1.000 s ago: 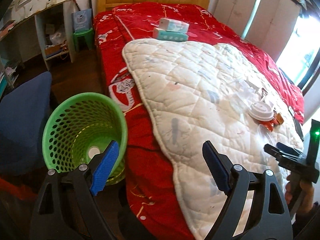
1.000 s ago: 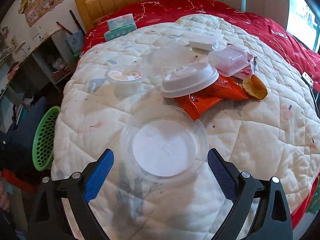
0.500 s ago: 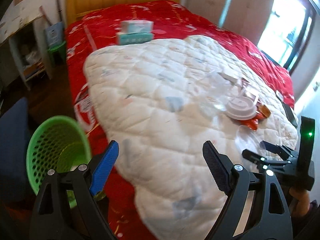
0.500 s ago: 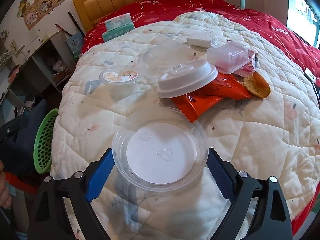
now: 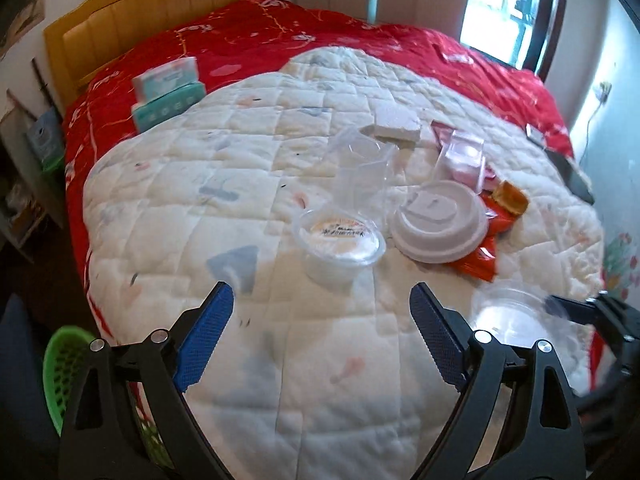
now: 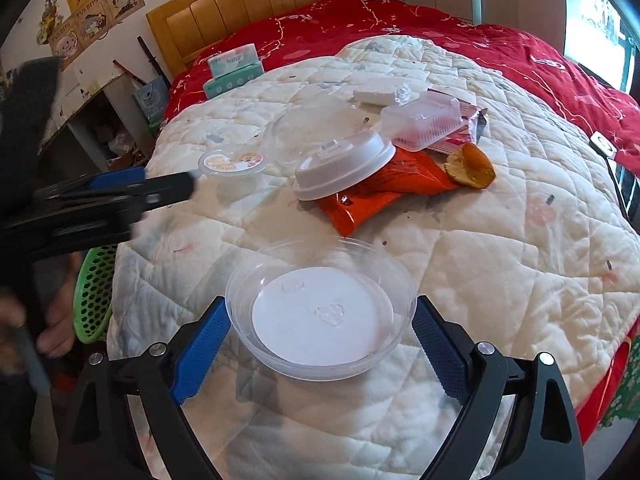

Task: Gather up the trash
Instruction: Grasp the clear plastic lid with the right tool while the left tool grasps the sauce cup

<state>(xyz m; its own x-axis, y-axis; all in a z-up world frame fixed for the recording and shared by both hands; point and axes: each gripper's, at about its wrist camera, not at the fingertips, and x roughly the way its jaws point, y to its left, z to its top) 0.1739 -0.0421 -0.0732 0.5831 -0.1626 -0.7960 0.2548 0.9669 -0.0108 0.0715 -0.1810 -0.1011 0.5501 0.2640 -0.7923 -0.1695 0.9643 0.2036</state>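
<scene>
Trash lies on a white quilt (image 6: 520, 248). A clear plastic dish (image 6: 320, 312) sits between the blue pads of my right gripper (image 6: 320, 344), which is open around it; the dish also shows in the left wrist view (image 5: 516, 316). Beyond it lie a white lid (image 6: 344, 164) on an orange wrapper (image 6: 384, 192), a small sealed cup (image 6: 232, 168), a clear box (image 6: 424, 120) and a piece of bread (image 6: 472, 168). My left gripper (image 5: 320, 340) is open and empty over the quilt, short of the small cup (image 5: 340, 244). The green basket (image 6: 96, 292) stands on the floor at the left.
Two tissue packs (image 5: 168, 92) lie on the red bedspread (image 5: 280, 36) near the wooden headboard (image 6: 260, 8). A clear cup (image 5: 360, 168) and a white foam block (image 5: 396, 128) lie on the quilt. A phone (image 6: 624, 184) lies at the right edge.
My left gripper has swung right from the green basket to over the quilt, facing the trash. My right gripper has moved forward so the clear dish sits between its pads.
</scene>
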